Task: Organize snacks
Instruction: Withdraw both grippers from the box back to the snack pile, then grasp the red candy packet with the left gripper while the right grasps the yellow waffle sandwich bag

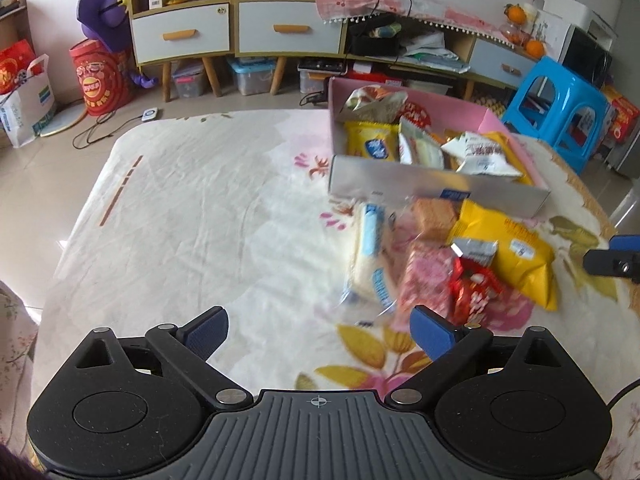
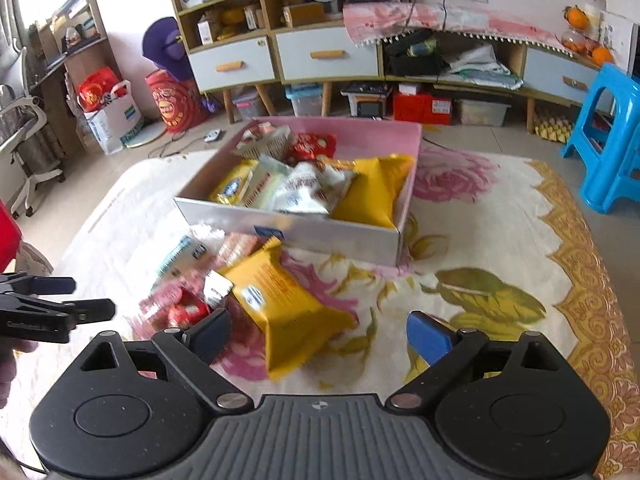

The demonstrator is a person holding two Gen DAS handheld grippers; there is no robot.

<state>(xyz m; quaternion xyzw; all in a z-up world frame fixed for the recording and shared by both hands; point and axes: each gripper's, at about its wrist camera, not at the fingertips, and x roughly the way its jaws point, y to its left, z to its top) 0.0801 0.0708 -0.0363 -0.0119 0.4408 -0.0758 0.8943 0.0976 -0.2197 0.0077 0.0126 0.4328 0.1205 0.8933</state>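
Left gripper (image 1: pixel 319 334): your jaws stand wide with nothing between them, hanging over bare blanket.
Right gripper (image 2: pixel 319 336): your jaws stand wide too; no pad touches anything.
Loose snacks: a small pile lies on the flowered blanket (image 1: pixel 200 208), just in front of the box's near wall.
Yellow bag (image 2: pixel 286 300): it lies straight ahead of your right gripper, its near corner reaching in between the two fingers without touching either.
Red packet (image 1: pixel 474 286): just beyond your left gripper's right finger, beside a pink packet (image 1: pixel 424 280).
White and blue packet (image 1: pixel 370 256): lying lengthwise ahead of your left gripper and to the right of its middle line; blurred.
Biscuit pack (image 1: pixel 434 218): at the far end of the pile, close to the box wall.
Box (image 2: pixel 304 236): an open box, pink inside with a silvery near wall, sitting on the blanket beyond the pile.
Box contents: a large yellow bag (image 2: pixel 376 190) at its right side, white packets (image 2: pixel 308 188) in the middle, a yellow packet with a blue mark (image 2: pixel 234 188) at the left, a red packet (image 2: pixel 310 146) and a patterned pouch (image 2: pixel 262 142) at the back.
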